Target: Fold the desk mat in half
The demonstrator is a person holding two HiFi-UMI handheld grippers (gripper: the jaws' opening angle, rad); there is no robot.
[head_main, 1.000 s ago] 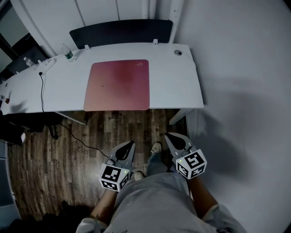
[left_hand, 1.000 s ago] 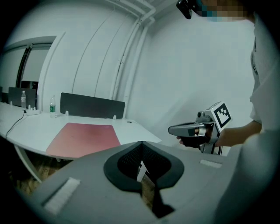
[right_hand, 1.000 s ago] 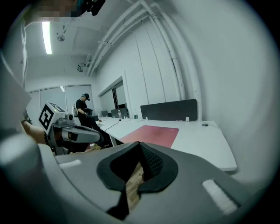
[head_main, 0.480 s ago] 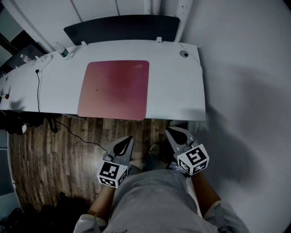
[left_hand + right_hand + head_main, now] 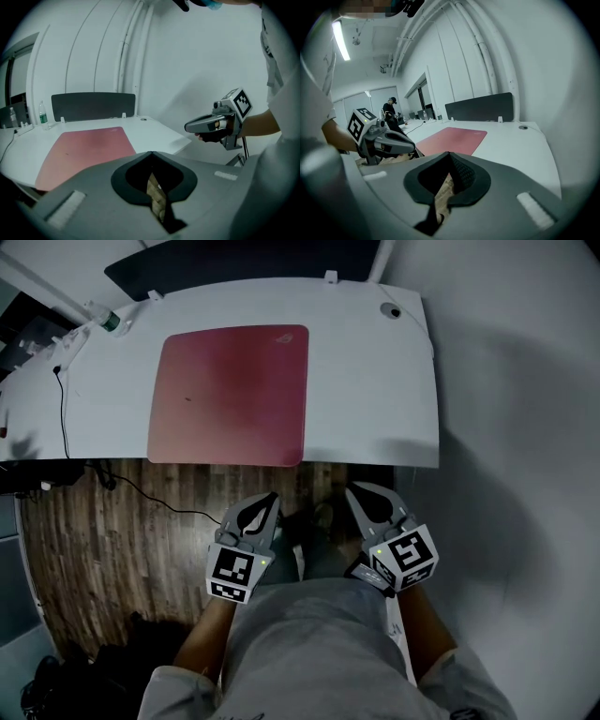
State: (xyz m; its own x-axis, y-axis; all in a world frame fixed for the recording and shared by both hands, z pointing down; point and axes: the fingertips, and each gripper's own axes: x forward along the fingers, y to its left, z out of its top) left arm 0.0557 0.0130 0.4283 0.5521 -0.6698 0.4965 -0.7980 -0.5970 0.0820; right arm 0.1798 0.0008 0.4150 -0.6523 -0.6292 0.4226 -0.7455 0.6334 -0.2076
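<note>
Nearest, at waist height over the wooden floor (image 5: 122, 540): left hand-held gripper (image 5: 272, 497), jaws clenched tip to tip on nothing, only floor planks visible through the opening behind the tips in the left gripper view. Just beside it, apart and roughly level: right hand-held gripper (image 5: 354, 488), likewise clenched and empty, tips met in the right gripper view. Both pointed toward the worktop (image 5: 375, 381), neither touching it.

Farther on, flat on the white worktop: pink-red desk mat (image 5: 230, 395), unfolded, left of centre, near edge at or just over the worktop's front edge, exact overlap not discernible. Small pale mark near the mat's far right corner. Left of the mat, a black cable (image 5: 64, 418) trailing across the surface toward the front edge. Near the far right corner of the worktop, a round grommet (image 5: 390, 310); toward the far left, a clear bottle (image 5: 105, 319) with some green on it.

Farthest, along the rear edge: dark upright panel (image 5: 234, 259).
</note>
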